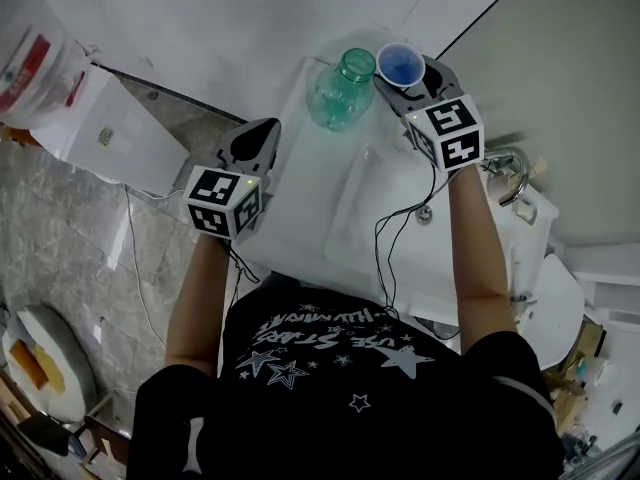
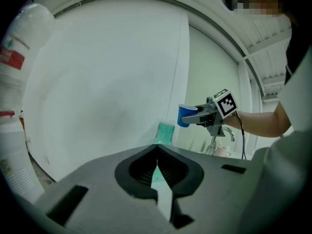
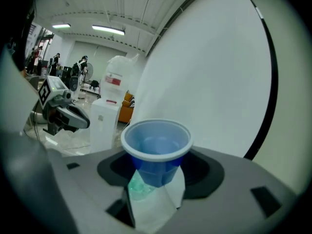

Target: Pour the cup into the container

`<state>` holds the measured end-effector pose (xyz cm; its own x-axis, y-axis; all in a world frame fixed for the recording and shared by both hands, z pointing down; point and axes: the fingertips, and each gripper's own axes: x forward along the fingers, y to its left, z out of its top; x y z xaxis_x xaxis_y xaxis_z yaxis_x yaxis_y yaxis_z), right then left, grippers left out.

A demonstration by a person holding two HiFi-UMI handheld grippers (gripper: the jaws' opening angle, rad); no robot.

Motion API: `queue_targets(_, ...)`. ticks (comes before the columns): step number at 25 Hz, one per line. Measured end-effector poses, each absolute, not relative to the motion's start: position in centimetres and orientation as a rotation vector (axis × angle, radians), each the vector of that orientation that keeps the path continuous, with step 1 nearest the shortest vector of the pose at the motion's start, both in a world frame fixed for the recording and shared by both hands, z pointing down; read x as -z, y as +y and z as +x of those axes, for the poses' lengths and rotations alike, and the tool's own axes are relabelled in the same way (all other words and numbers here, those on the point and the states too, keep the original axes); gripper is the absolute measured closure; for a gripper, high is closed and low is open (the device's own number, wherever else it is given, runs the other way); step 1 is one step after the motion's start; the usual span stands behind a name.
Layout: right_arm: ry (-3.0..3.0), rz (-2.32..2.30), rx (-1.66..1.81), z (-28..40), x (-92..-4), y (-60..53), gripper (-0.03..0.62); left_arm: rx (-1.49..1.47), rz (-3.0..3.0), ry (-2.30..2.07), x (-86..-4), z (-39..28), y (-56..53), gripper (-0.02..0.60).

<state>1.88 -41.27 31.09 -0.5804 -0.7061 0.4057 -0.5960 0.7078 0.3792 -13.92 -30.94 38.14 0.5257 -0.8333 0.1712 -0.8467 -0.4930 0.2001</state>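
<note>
The cup (image 1: 401,64) is gripped upright by the right gripper (image 1: 408,84), just right of the bottle (image 1: 340,93); the left gripper (image 1: 261,134), closed and empty, is held left of it.

A chrome tap (image 1: 508,171) stands at the white washbasin's (image 1: 385,203) right edge; a red-labelled jug (image 1: 30,63) tops a white dispenser (image 1: 115,133).

a mock bathroom corner, set up inside a larger hall. the landmark is a white washbasin (image 1: 350,203) with a chrome tap (image 1: 510,173) at its right end. plain white wall panels (image 1: 250,13) stand right behind the washbasin, and marbled grey floor (image 1: 60,228) lies to its left. farther off on that left side, the right gripper view shows ceiling strip lights (image 3: 108,29) and distant people (image 3: 82,62).
</note>
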Motion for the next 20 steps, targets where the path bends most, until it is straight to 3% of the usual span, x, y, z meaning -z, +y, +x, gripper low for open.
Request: queue_targets(20,-2.6,0.919,-0.03,-2.4,-44.3,-32.6,0.324,-0.164,2.466,-1.346,-42.7,-13.7,-28.6,0.571)
